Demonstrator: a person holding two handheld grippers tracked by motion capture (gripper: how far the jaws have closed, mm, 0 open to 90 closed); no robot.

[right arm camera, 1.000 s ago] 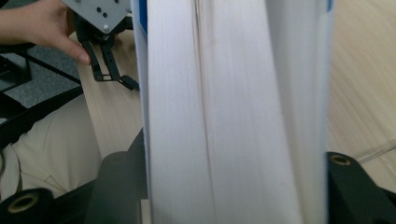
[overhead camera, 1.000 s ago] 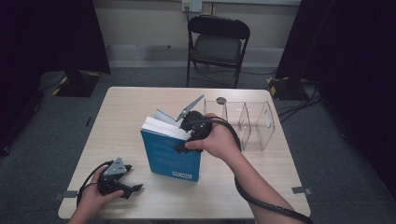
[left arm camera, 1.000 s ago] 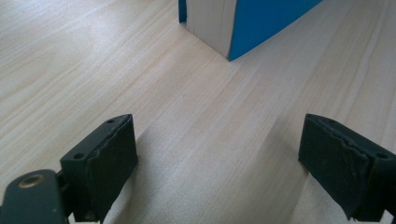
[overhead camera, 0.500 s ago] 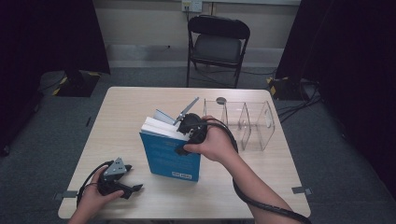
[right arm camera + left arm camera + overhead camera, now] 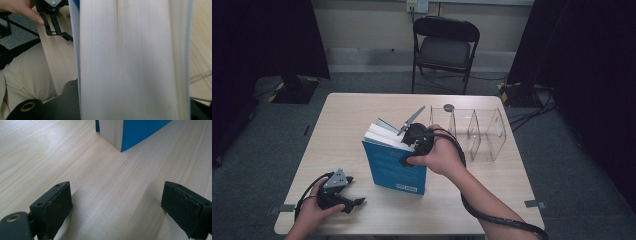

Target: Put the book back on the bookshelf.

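Right claw (image 5: 408, 150) tighter around book (image 5: 394, 167)

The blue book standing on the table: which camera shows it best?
The high view: the whole blue book stands upright on the table, with the right gripper at its top edge. The left gripper view catches just a bottom corner. The right gripper view is so close that you see mostly the white page edges.
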